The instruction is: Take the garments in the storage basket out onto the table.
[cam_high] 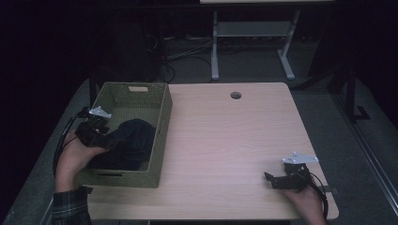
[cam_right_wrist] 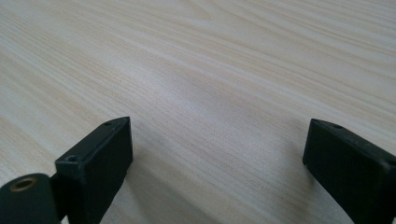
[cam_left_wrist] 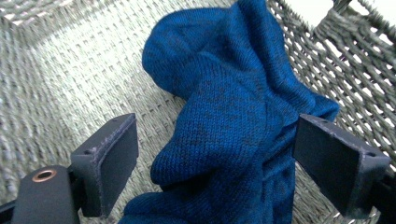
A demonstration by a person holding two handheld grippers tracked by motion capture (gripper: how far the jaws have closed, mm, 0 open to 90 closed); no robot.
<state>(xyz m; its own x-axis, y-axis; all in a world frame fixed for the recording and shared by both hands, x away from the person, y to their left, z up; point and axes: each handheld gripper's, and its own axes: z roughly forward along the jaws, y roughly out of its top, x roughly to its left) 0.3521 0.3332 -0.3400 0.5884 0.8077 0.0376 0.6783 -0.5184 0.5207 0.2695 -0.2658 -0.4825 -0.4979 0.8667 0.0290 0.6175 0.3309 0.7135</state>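
A dark blue knitted garment (cam_high: 133,140) lies bunched inside a woven green-grey basket (cam_high: 162,122) at the table's left edge. My left gripper (cam_high: 107,140) reaches into the basket over its left wall. In the left gripper view the blue knit (cam_left_wrist: 233,116) rises between my wide-apart jaws, and the left gripper (cam_left_wrist: 217,154) is open around the fabric without pinching it. My right gripper (cam_high: 272,179) rests low at the table's front right, open. In the right gripper view its jaws stand far apart over bare wood, the right gripper (cam_right_wrist: 219,149) holding nothing.
The light wooden table (cam_high: 225,136) has a round cable hole (cam_high: 235,95) near its far edge. Behind the table stand the white legs of another desk (cam_high: 215,51), with cables on the floor. The basket's woven wall (cam_left_wrist: 355,60) lies close on the right of the garment.
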